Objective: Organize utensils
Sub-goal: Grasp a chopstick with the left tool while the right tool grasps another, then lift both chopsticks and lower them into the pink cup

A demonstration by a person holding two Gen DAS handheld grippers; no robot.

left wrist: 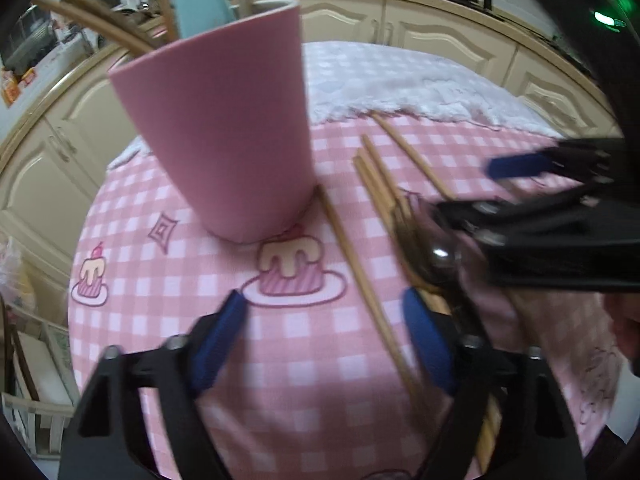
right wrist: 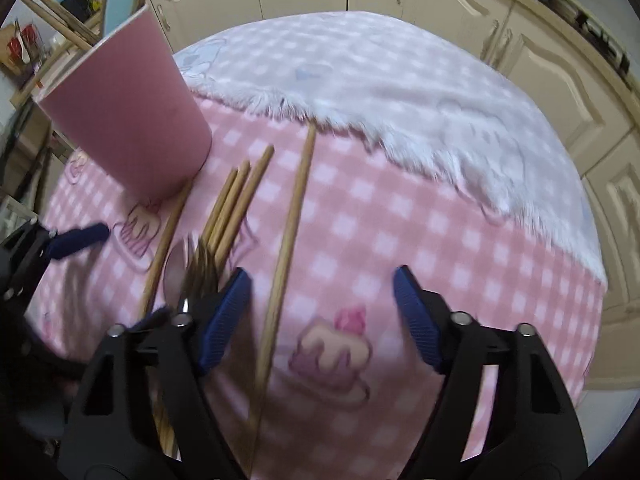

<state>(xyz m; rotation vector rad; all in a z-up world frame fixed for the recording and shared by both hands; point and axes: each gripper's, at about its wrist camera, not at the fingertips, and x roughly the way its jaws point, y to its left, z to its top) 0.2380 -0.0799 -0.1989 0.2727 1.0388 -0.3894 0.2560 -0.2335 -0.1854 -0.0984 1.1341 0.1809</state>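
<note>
A pink cup [left wrist: 224, 128] stands on the checked cloth with wooden handles and a pale blue utensil [left wrist: 196, 4] sticking out of it. Right of the cup lie several wooden chopsticks [left wrist: 378, 184], a fork [left wrist: 404, 220] and a metal spoon [left wrist: 440, 258]. My left gripper [left wrist: 324, 312] is open above the cloth, and one chopstick [left wrist: 360, 276] runs between its jaws untouched. My right gripper [right wrist: 320, 284] is open too. A single chopstick [right wrist: 292, 216] passes between its jaws close to the left pad, while the fork [right wrist: 202, 264] and spoon [right wrist: 174, 276] lie just outside.
A pink checked tablecloth [right wrist: 400, 220] with cake prints covers the round table. A white fluffy cloth [right wrist: 380, 80] covers the far half. Cream cabinet doors [right wrist: 560, 80] stand close behind the table. The two grippers are near each other over the utensil pile.
</note>
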